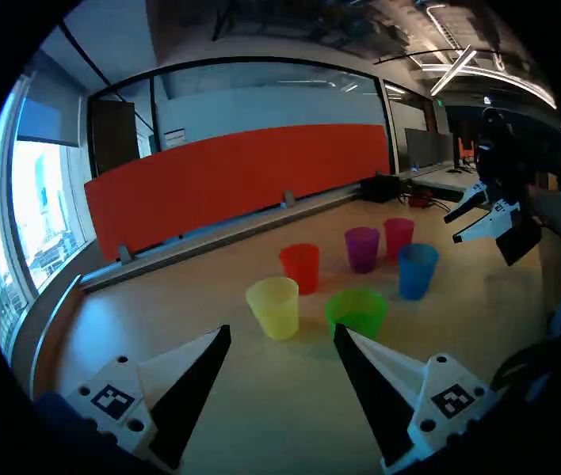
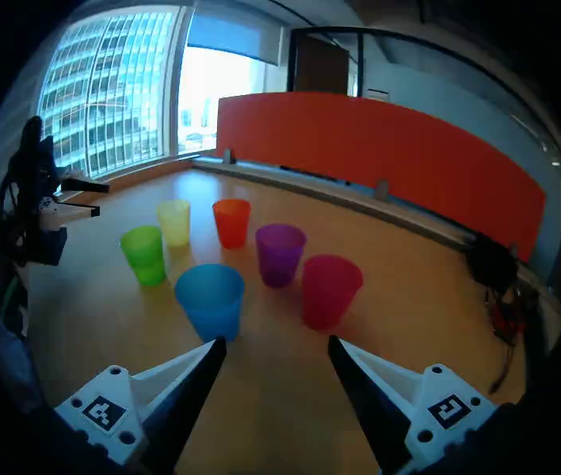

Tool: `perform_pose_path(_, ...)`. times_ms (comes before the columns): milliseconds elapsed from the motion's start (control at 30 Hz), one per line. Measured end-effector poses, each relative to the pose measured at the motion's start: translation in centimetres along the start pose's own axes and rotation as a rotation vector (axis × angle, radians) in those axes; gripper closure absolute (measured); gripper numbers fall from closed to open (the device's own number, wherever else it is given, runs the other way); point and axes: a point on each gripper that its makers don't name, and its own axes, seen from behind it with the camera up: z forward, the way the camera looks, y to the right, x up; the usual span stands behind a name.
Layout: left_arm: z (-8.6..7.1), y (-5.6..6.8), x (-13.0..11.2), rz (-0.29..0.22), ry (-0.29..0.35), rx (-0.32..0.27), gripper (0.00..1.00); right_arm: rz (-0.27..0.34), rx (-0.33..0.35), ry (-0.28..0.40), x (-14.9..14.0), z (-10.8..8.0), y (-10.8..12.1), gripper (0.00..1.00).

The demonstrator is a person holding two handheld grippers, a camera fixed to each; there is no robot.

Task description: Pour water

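Hidden and cropped parts, cup cluster on the wooden table
Green cup: lower part hidden behind a finger of the left gripper. Pink cup: lower side covered by the blue cup. Left gripper and right gripper: bodies cut off by the lower edge. Dark bundle, table's far right edge: too dim to identify. Cup contents: not discernible.
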Motion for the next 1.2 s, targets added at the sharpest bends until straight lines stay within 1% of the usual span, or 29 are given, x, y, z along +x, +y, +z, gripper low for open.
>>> perform_pose_path(167,-0.7,-1.8,0.5,-0.057,0.038,0.083,0.03,0.054,-0.089,0.062,1.0,-0.6,1.1,0.0)
perform_pose_path(300,-1.2,-3.0,0.7,-0.095,0.069,0.143,0.03,0.078,-0.152,0.12,2.0,-0.9,2.0,0.0)
perform_pose_path(500,-1.8,-4.2,1.0,-0.13,0.103,0.211,0.03,0.108,-0.238,0.192,3.2,-1.4,3.1,0.0)
perform_pose_path(700,-1.7,-4.7,1.1,-0.192,0.129,0.251,0.03,0.14,-0.32,0.262,4.2,-1.6,4.3,0.0)
perform_pose_path(867,-1.9,-5.6,1.6,-0.24,0.166,0.295,0.03,0.158,-0.388,0.315,5.1,-2.0,5.0,0.0)
perform_pose_path(1000,-2.2,-6.1,2.3,-0.247,0.186,0.321,0.03,0.167,-0.444,0.36,5.9,-2.7,5.5,0.0)
perform_pose_path(1200,-2.8,-6.4,3.0,-0.227,0.204,0.359,0.03,0.182,-0.508,0.428,7.0,-4.1,5.9,0.0)
